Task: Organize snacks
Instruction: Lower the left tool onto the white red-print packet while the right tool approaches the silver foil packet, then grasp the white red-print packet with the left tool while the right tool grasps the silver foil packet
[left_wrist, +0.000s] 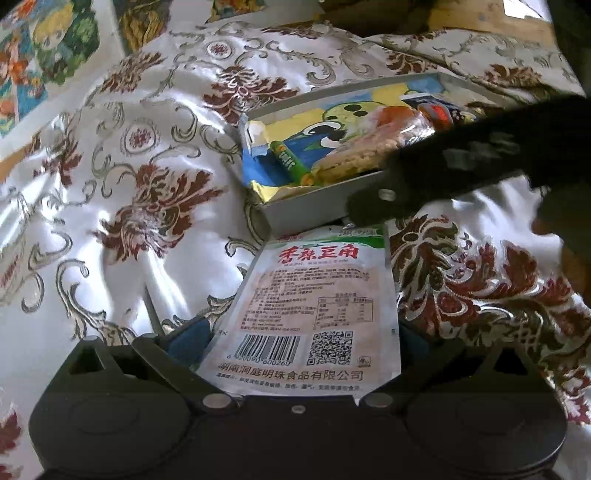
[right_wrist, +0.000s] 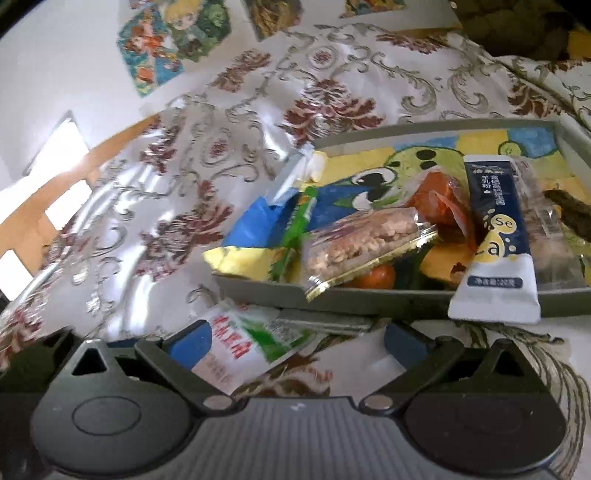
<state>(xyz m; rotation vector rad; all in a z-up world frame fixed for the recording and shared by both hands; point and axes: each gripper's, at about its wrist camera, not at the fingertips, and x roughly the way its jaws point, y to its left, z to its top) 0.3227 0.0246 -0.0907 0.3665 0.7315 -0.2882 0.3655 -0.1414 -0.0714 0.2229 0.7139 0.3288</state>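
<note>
A white snack pouch (left_wrist: 314, 306) with red characters, a barcode and a green top lies between the blue pads of my left gripper (left_wrist: 299, 332), whose jaws stand wide apart beside it. Its far end touches the grey tray (left_wrist: 306, 206). My right gripper shows in the left wrist view (left_wrist: 373, 210) as a dark arm reaching to the pouch's top edge. In the right wrist view the right gripper (right_wrist: 295, 336) is open over the pouch's green end (right_wrist: 240, 343), in front of the tray (right_wrist: 258, 288). The tray holds several snacks: a nut bar (right_wrist: 362, 240), a navy-white sachet (right_wrist: 495, 236), a green stick (right_wrist: 299, 221).
A floral cloth (left_wrist: 140, 206) in white, silver and dark red covers the surface. Cartoon pictures (right_wrist: 173, 40) lie at the far left. The sachet and nut bar overhang the tray's near rim. A wooden surface (right_wrist: 40, 206) shows at the left.
</note>
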